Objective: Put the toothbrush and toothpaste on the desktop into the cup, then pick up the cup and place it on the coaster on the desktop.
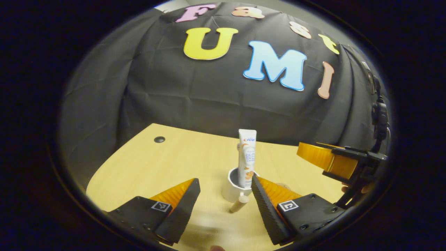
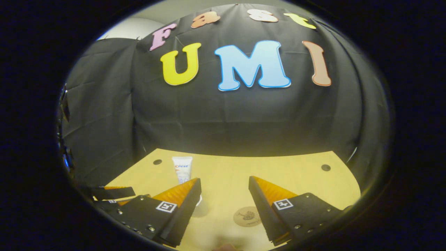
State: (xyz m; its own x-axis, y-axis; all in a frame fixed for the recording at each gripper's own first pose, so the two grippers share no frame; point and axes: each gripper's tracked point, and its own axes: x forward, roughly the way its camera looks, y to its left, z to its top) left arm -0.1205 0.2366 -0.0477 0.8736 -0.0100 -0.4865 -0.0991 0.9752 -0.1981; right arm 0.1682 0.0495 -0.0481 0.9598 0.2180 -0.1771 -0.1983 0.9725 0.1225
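Left gripper (image 1: 224,205) hangs wide open and empty near the toothbrush (image 1: 239,204) lying against the cup (image 1: 232,190) holding the toothpaste (image 1: 246,157), so it should close squarely across the handle, then lift.

The table (image 1: 181,157) looks like pale wood laminate, smooth with a soft sheen. The toothpaste (image 1: 247,158) tube is glossy plastic; the cup (image 1: 232,190) is smooth, matt white. The coaster (image 2: 247,216) looks like matt cork. The wall (image 1: 216,97) is creased matt cloth.
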